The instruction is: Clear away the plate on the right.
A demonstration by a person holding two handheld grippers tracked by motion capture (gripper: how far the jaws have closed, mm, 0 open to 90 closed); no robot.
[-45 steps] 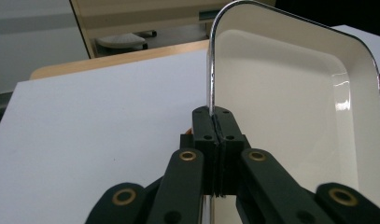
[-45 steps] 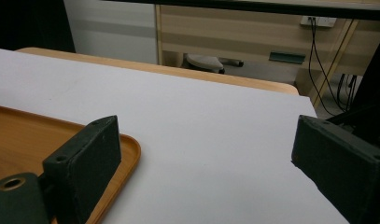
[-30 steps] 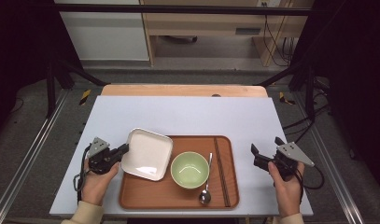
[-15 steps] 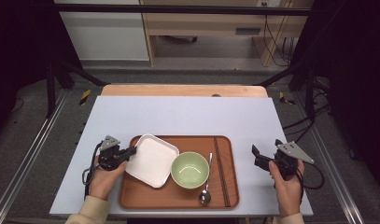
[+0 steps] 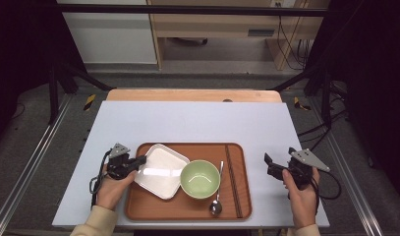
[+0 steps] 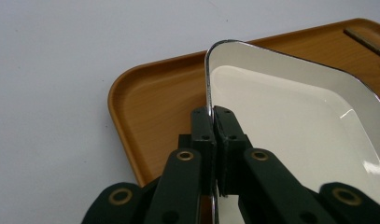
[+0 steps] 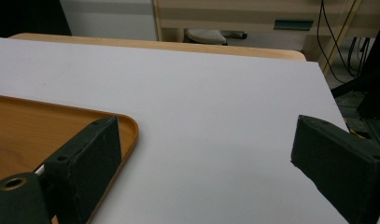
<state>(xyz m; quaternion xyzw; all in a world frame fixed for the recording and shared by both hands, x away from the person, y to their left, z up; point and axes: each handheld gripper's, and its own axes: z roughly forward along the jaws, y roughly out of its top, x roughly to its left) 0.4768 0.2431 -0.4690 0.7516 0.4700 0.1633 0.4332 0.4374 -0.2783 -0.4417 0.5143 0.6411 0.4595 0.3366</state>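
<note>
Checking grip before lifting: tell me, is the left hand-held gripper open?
No, its pads pinch the white plate's rim.

The high view looks forward and down over the whole tabletop (image 5: 197, 123). Each tool view sits low and close, both sharing the brown tray (image 6: 150, 116) with it.
</note>
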